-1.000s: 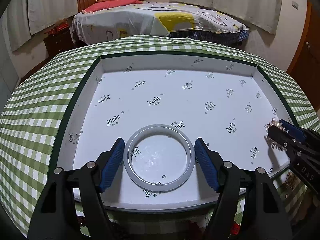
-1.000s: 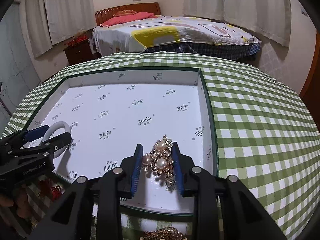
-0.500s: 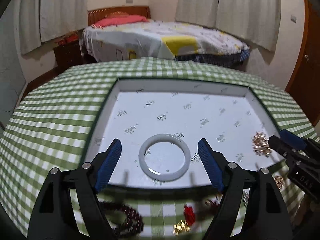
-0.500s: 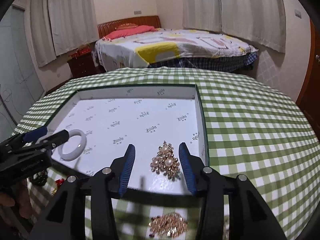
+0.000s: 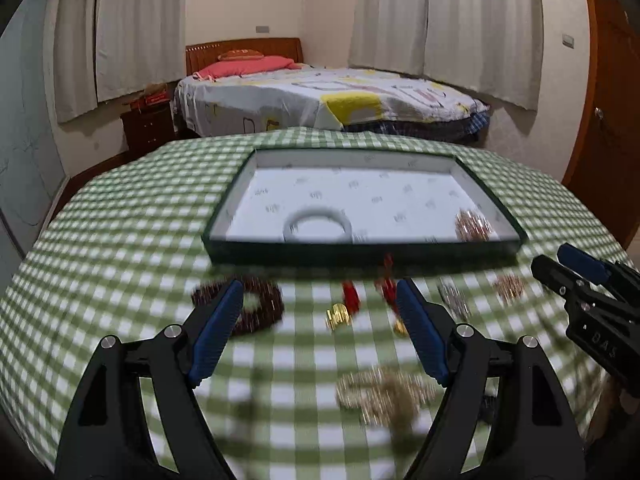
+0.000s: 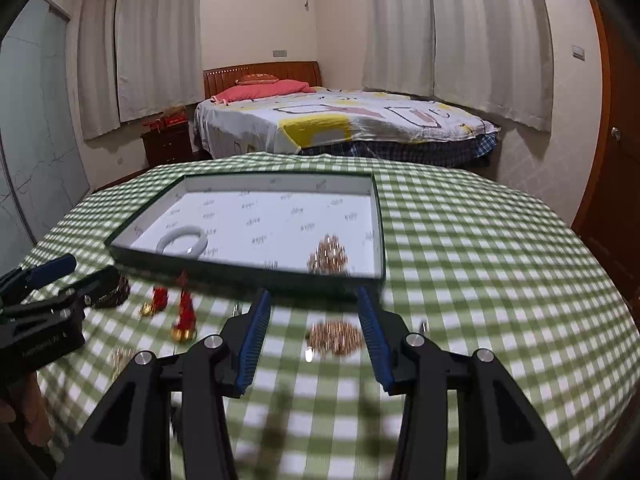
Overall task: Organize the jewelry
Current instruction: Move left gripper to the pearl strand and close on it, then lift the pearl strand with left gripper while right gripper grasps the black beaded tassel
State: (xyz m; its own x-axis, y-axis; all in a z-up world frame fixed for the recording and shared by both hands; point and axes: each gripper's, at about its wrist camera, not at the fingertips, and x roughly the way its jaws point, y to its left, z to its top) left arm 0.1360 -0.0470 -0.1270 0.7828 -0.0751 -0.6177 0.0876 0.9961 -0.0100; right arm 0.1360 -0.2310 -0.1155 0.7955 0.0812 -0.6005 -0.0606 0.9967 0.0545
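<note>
A shallow tray (image 5: 224, 216) (image 6: 378, 216) with a white lining sits on the green checked table. In it lie a white bangle (image 5: 318, 224) (image 6: 182, 240) and a gold pearl brooch (image 5: 474, 226) (image 6: 328, 258). My left gripper (image 5: 320, 332) is open and empty, above the cloth in front of the tray. My right gripper (image 6: 314, 328) is open and empty, with a gold brooch (image 6: 336, 338) on the cloth between its fingers. Loose on the cloth are a dark bead bracelet (image 5: 256, 308), red tassel earrings (image 5: 350, 300) (image 6: 186, 312) and a gold chain pile (image 5: 384, 396).
The table edge curves away on all sides. A bed (image 5: 320, 104) and a dark nightstand (image 5: 148, 128) stand beyond the table. A wooden door (image 6: 616, 152) is at the right. The right gripper shows at the right of the left wrist view (image 5: 580, 284).
Both grippers have pulled back out of the tray and opened wide. The bangle and the pearl brooch stay lying in the tray. Loose jewelry in front of the tray has come into view.
</note>
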